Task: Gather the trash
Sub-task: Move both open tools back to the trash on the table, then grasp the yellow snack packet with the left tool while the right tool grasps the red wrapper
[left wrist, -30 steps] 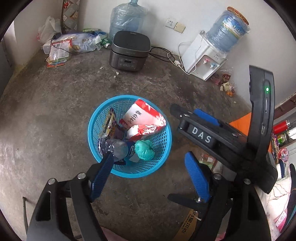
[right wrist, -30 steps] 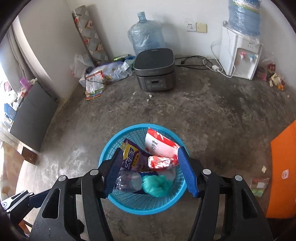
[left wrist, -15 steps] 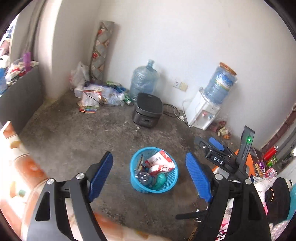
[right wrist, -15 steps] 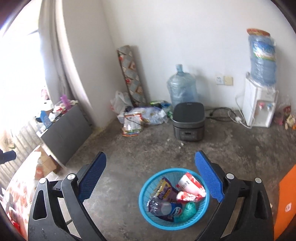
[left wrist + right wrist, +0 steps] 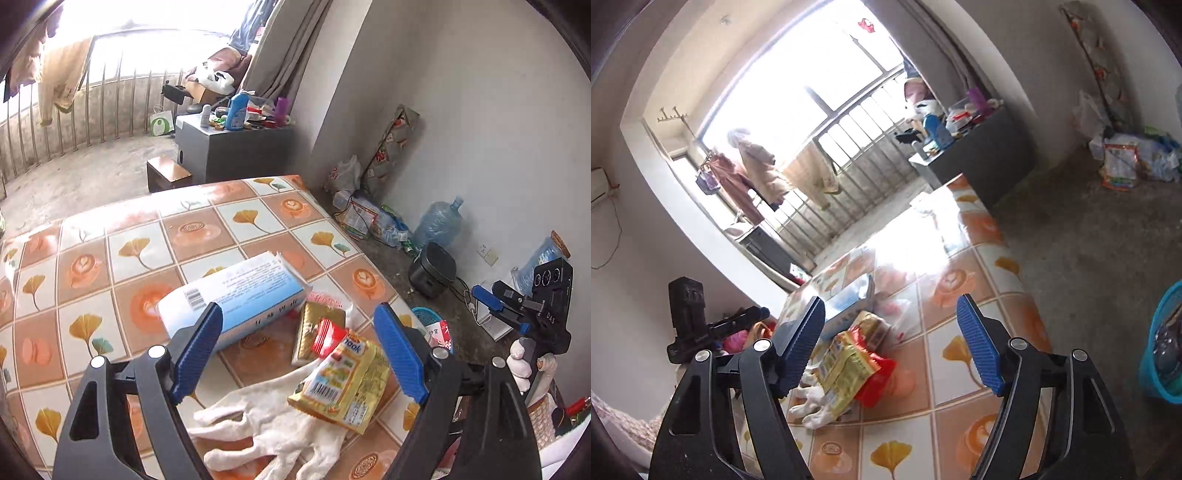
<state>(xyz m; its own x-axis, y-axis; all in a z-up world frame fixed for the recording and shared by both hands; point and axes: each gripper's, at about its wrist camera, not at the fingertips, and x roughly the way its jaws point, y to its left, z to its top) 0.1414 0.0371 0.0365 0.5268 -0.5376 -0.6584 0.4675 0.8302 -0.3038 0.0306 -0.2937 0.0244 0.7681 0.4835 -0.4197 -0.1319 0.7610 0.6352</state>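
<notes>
Tools (image 5: 299, 354) (image 5: 892, 339) gape empty above wrappers (image 5: 341, 387), seemingly clear; right's jaws just narrowed.

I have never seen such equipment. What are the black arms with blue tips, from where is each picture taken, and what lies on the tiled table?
There is no robot. A person holds one hand tool in each hand; each tool has two black fingers with blue pads and a wide-angle camera that looks along them.

One picture comes from the left gripper, the other from the right gripper. Each also shows the other tool at its edge, and a gloved hand holds the right one.

Both stand open and hold nothing. The right jaws have just been closing somewhat, with nothing between them.

On the table lie a blue and white pack, a yellow snack bag, a gold wrapper, a red wrapper and a white glove. The blue basket stands on the floor.
</notes>
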